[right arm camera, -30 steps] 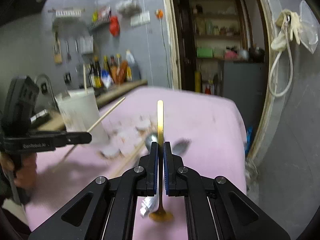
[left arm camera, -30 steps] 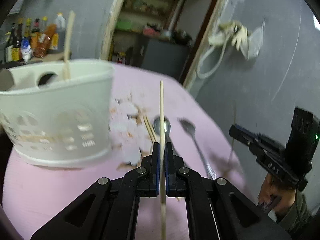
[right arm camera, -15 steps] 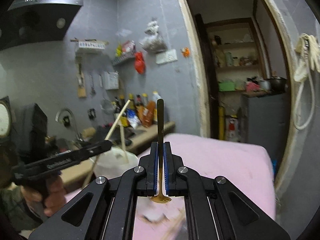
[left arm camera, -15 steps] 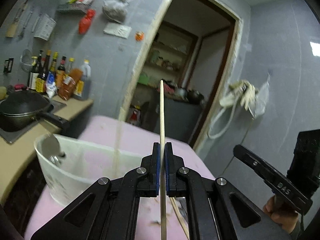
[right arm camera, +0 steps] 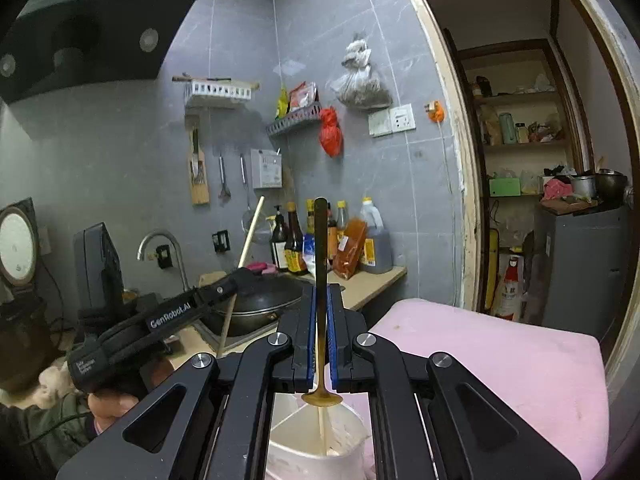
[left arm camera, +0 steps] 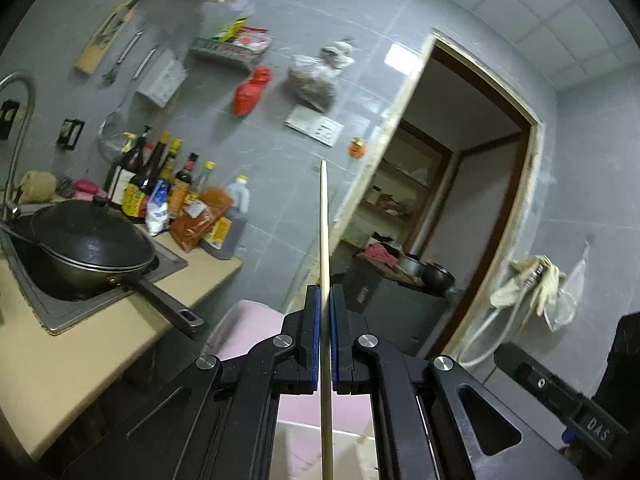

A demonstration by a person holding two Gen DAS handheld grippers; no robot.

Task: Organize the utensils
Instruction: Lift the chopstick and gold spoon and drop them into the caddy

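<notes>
jaws of the left gripper (left arm camera: 325, 300) pinch a chopstick (left arm camera: 324, 224); the right gripper (right arm camera: 320, 300) clamps a gold spoon (right arm camera: 320, 248) over the white holder (right arm camera: 316, 440), where one chopstick stands already; both held pieces not yet dropped in

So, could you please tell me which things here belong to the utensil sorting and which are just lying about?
Job:
pale wooden chopstick in left gripper
golden metal spoon in right gripper
white plastic utensil holder

Lying about:
black lidded wok
sauce bottles
red hanging bag
</notes>
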